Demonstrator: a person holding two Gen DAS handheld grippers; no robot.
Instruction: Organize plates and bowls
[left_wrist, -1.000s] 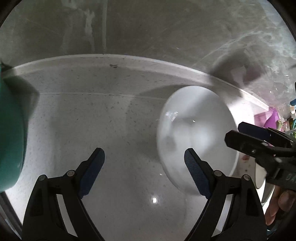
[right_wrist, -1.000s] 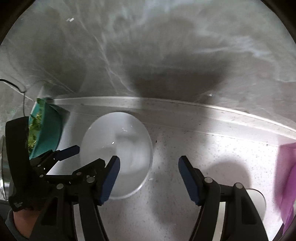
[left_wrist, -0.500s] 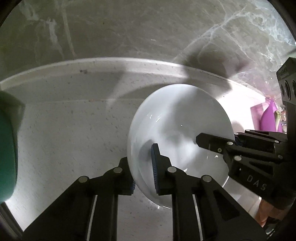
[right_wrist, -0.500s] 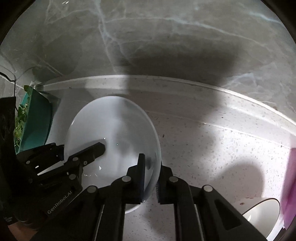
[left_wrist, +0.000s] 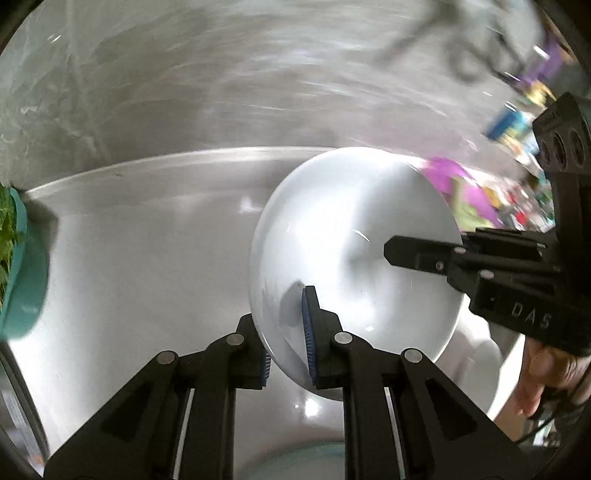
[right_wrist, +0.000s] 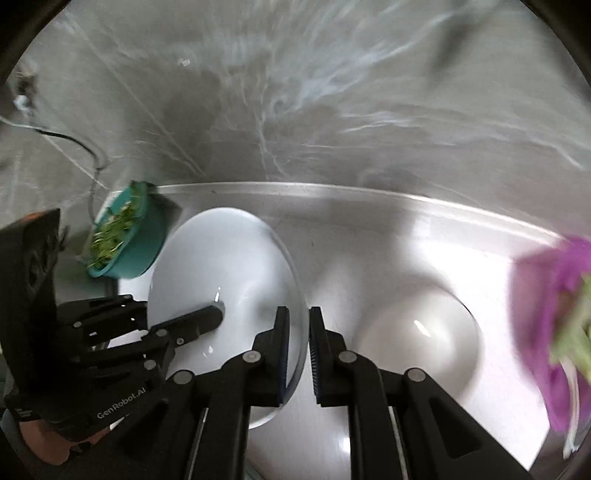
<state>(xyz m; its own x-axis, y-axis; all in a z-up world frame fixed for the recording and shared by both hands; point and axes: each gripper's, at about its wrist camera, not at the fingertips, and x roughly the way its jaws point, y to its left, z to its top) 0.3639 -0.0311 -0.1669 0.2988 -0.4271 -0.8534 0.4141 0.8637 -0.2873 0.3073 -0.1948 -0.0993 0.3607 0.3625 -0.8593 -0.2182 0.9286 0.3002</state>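
two grippers clamp opposite sides of a white bowl above the counter

the left gripper (left_wrist: 286, 332) has its jaws nearly closed on the near-left rim of the white bowl (left_wrist: 354, 258), one blue pad inside the bowl and the other outside the wall. the right gripper (right_wrist: 296, 350) is pinched the same way on the bowl's opposite rim, one finger inside and one outside, with only the thin wall between the pads. in the left wrist view the right gripper (left_wrist: 424, 254) reaches in from the right side with a finger over the bowl's inner surface; in the right wrist view the left gripper (right_wrist: 192, 325) comes in from the left and lies across the inside.

the bowl appears tilted toward each camera and held between the two tools above the pale speckled counter (left_wrist: 147, 258), not far from the raised back edge where the counter meets the grey marbled wall (right_wrist: 295, 92).

a teal bowl (right_wrist: 129, 236) with green leaves in it sits to the left near the wall, apart from the white bowl. a second white bowl (right_wrist: 417, 343) rests on the counter to the right of the held one, just beside the right gripper. a purple container (right_wrist: 554, 332) with greens shows at the far right edge, blurred.
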